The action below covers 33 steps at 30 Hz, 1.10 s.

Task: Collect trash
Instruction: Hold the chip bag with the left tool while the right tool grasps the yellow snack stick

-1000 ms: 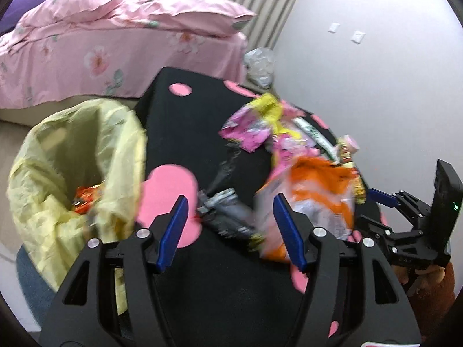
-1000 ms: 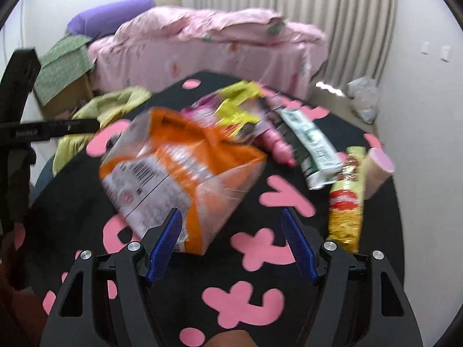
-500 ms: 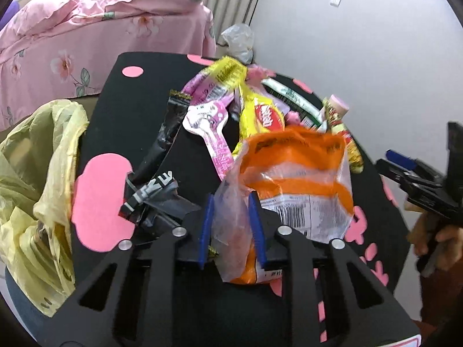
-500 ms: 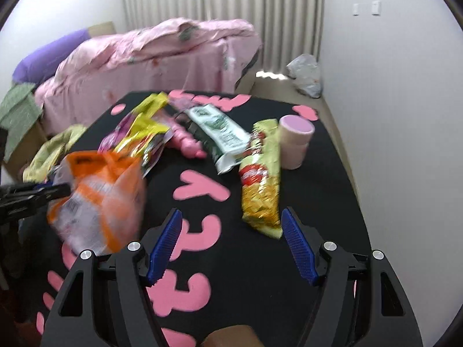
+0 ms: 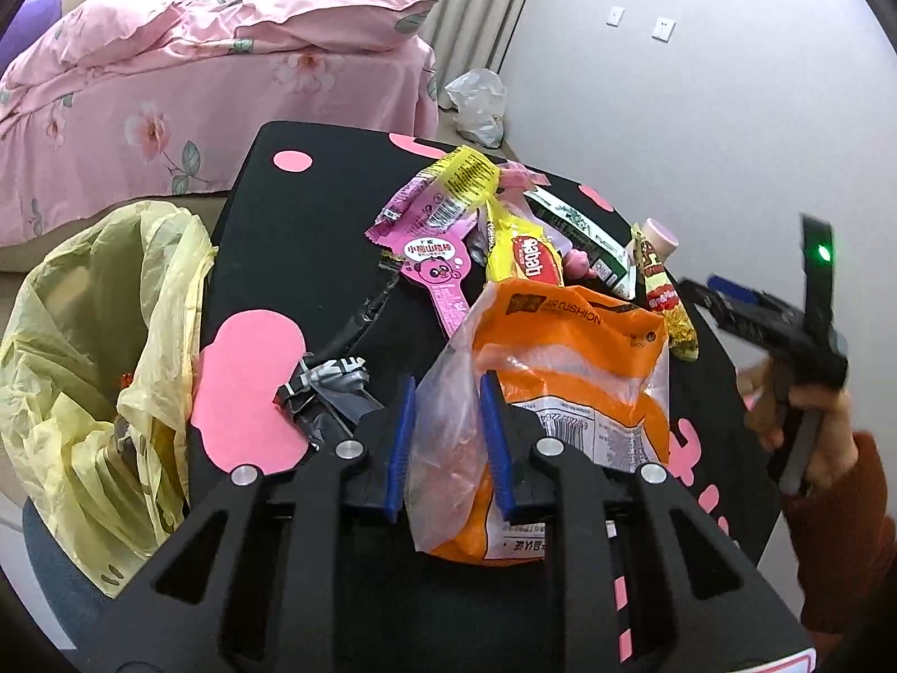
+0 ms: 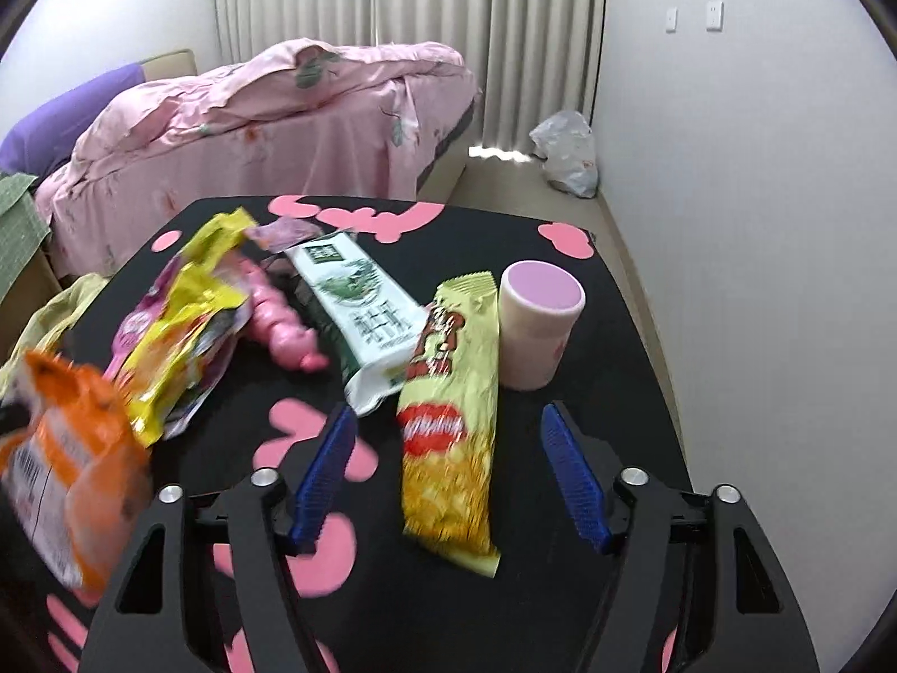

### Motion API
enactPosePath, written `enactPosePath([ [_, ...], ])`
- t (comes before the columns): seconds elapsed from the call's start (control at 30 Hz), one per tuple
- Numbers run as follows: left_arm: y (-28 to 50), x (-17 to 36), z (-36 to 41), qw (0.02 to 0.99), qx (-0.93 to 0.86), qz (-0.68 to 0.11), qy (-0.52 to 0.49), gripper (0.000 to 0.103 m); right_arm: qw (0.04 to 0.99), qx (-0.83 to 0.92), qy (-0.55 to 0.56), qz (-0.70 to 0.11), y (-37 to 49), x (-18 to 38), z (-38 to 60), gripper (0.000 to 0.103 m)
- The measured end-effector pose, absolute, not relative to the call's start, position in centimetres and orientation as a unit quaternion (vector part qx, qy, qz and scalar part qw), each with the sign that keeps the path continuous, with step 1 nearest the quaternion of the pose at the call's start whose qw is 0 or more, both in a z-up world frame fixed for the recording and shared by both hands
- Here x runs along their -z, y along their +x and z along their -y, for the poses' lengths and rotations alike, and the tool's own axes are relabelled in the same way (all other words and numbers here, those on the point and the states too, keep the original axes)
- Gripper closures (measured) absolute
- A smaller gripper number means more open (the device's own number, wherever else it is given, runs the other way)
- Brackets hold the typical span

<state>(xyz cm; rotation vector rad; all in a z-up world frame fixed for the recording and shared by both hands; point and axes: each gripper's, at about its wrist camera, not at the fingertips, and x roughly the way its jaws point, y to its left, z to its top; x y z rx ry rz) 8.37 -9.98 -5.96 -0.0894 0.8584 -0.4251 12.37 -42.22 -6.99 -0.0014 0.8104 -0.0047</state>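
Black tabletop (image 5: 336,179) with pink blobs is spreading under me; my left gripper (image 5: 447,437) is pinching the crinkled orange-and-clear plastic bag (image 5: 566,370), while my right gripper (image 6: 448,474), jaws just narrowing yet released, is straddling the long yellow snack wrapper (image 6: 448,426), pale yellow bin liner (image 5: 106,359) sitting leftward.

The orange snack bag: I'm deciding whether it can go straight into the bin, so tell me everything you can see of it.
The orange plastic snack bag is crumpled and looks empty, with a clear see-through edge, white panel, barcode and "CUSHION" lettering. The left gripper is shut on its clear corner between blue fingers, holding it above the black, pink-patterned table, right of the yellow plastic trash bag.
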Motion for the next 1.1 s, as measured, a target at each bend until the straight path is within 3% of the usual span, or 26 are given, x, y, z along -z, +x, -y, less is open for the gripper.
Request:
enactPosePath([
  [0.13, 8.1, 5.7, 10.5, 0.890, 0.205, -0.407, -0.031, 0.080, 0.909, -0.008, 0.004, -0.416, 15.5, 7.6, 42.6, 0.045],
  [0.23, 7.9, 5.6, 10.9, 0.893, 0.203, -0.402, -0.017, 0.080, 0.902, -0.003, 0.001, -0.431, 17.1, 7.7, 42.9, 0.052],
  [0.37, 7.7, 5.5, 11.2, 0.892, 0.206, -0.402, -0.012, 0.080, 0.891, -0.010, -0.019, -0.454, 18.1, 8.3, 42.4, 0.077],
  [0.5, 7.7, 5.5, 11.3, 0.891, 0.211, -0.402, -0.014, 0.080, 0.894, -0.020, -0.042, -0.447, 16.7, 8.2, 41.5, 0.094],
  [0.97, 7.5, 5.3, 10.9, 0.893, 0.215, -0.396, -0.023, 0.080, 0.922, -0.060, 0.034, -0.381, 9.1, 3.9, 42.1, 0.100],
  [1.1, 7.4, 5.1, 10.7, 0.893, 0.215, -0.395, -0.027, 0.080, 0.925, -0.065, 0.011, -0.374, 8.2, 3.2, 41.2, 0.100],
])
